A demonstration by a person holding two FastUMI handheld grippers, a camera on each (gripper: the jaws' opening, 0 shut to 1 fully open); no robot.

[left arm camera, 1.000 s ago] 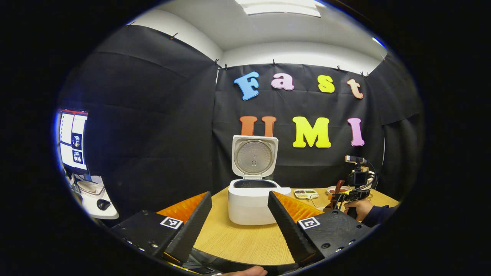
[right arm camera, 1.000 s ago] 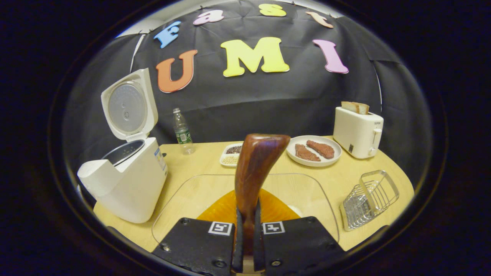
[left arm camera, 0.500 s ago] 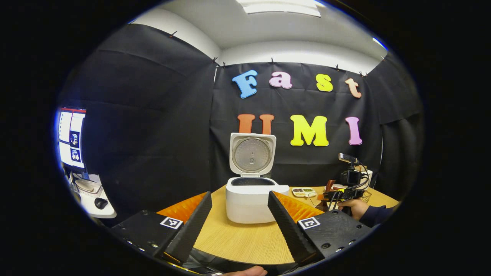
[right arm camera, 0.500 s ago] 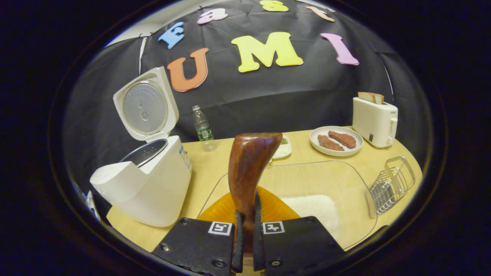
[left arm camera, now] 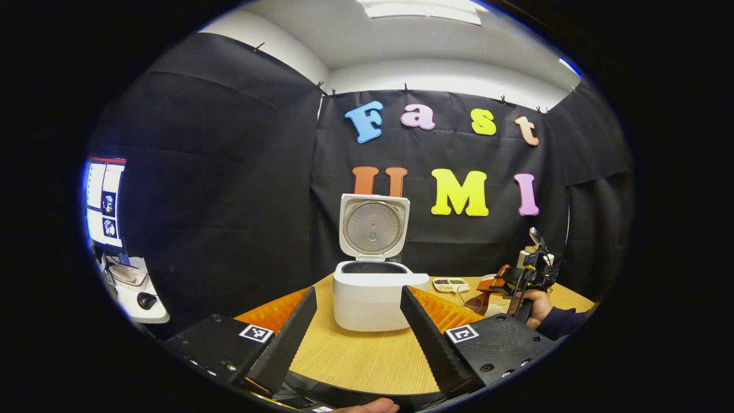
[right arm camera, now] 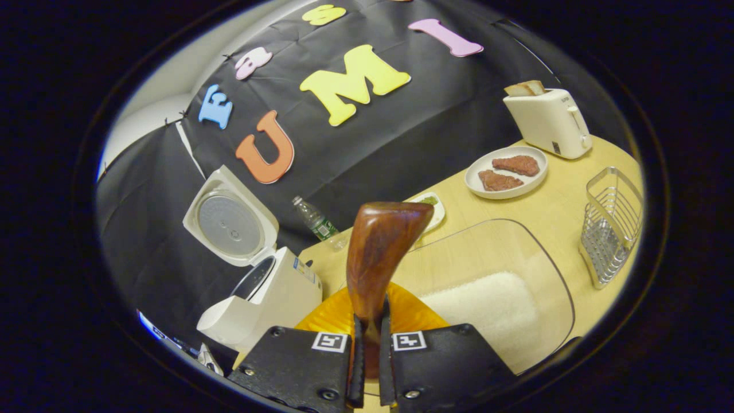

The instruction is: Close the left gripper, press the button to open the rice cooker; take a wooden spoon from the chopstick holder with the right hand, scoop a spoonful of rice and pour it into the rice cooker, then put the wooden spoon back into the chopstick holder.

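Now we have the spoon [right arm camera: 381, 252] clamped by its handle between the right gripper [right arm camera: 367, 338] fingers, its bowl end up at 12 o'clock in the right gripper view, tilted over the clear tray [right arm camera: 559, 275]. Rice [right arm camera: 487, 310] lies in the tray at about 4 o'clock of the spoon. We judge the scoop is the step in hand: we should roll the bowl down into the heap, push through it shallow, then level out before lifting so nothing spills. The cooker [right arm camera: 269, 298] sits at 8 o'clock, lid [right arm camera: 229, 215] up, pot exposed. The holder [right arm camera: 610, 226] stands at 3 o'clock. In the left gripper view our left gripper [left arm camera: 358, 318] is spread wide, holding nothing, facing the cooker [left arm camera: 375, 292]
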